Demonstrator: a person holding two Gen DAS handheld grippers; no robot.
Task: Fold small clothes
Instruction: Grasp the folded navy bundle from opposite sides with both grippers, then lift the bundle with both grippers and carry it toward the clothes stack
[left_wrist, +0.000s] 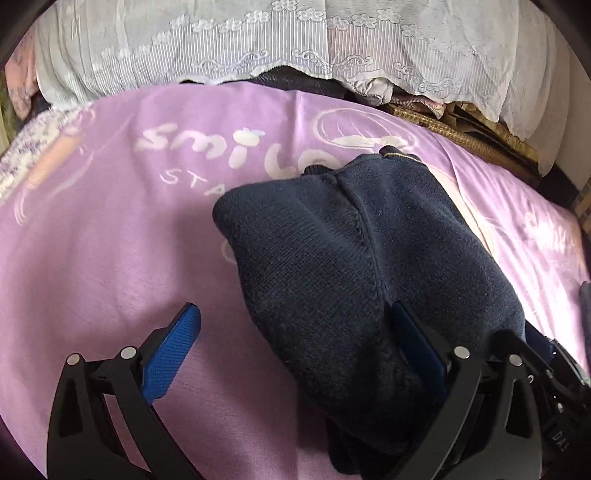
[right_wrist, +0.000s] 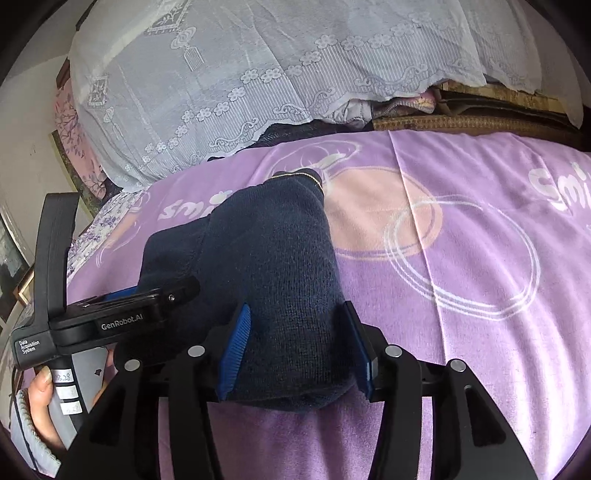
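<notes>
Left gripper (right_wrist: 122, 295) reads "GenRobot.AI"; lilac blanket (right_wrist: 461, 332) reads "smile".

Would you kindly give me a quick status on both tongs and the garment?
Left tongs open, straddling navy knit garment. Right tongs open around its near end, pads not visibly pressing. Garment bunched on purple blanket. Nothing in the way.

A bedroom in a private home: a bed spread with a lilac fleece blanket (right_wrist: 461, 369) printed with white "smile" lettering and looping rings. Behind it, a white lace cover with flower borders (right_wrist: 258, 74) drapes over stacked bedding and folded woven mats (right_wrist: 480, 123). Framed pictures (right_wrist: 13, 258) lean against a pale wall at the left.
</notes>
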